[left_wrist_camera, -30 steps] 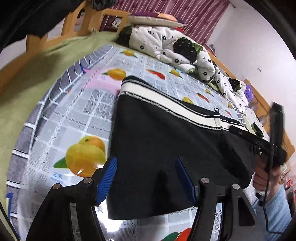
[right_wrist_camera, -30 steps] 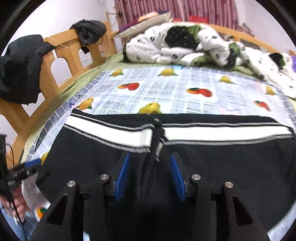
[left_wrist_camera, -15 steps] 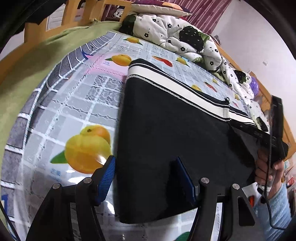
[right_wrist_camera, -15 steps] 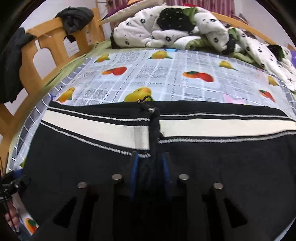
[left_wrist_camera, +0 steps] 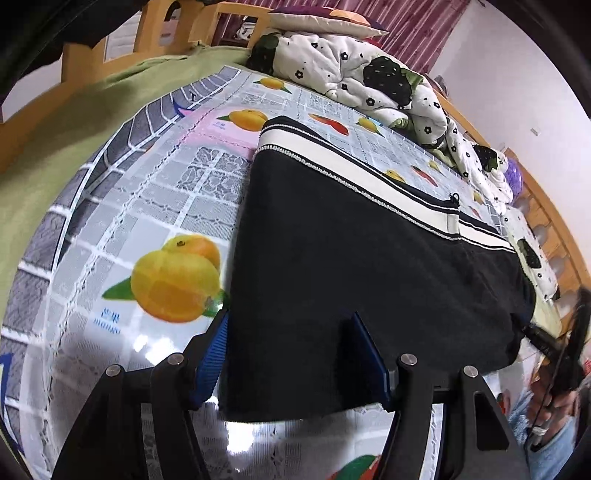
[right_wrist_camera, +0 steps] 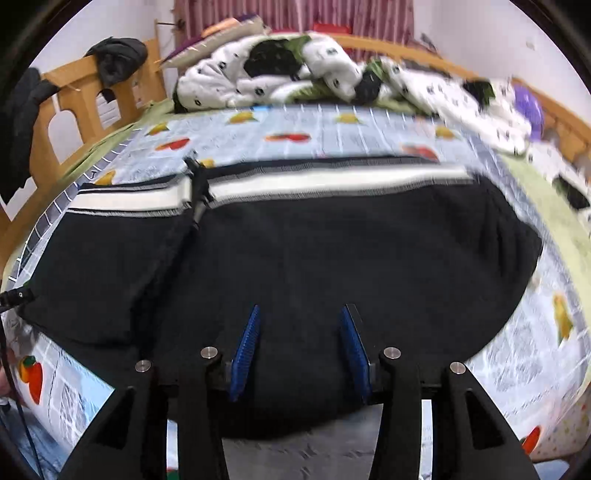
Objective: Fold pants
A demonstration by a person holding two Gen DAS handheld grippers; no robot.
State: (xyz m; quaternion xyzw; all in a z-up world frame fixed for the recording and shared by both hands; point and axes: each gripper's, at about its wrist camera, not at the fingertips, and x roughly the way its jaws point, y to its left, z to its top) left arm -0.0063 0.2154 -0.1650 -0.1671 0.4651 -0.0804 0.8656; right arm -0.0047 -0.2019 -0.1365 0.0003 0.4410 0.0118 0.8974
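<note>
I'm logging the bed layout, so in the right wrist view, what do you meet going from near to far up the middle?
Open right hand-held gripper → black pants with white striped waistband → fruit-print plastic sheet → crumpled white flower-print quilt → maroon curtain.

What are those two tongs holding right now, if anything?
Nothing. Both the left tongs and the right tongs stand open above the black pants, with no cloth pinched between their blue pads.

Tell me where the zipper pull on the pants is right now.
In the right wrist view the zipper pull sits upper left, at the top of the white waistband of the pants, against the fruit-print cloth.
</note>
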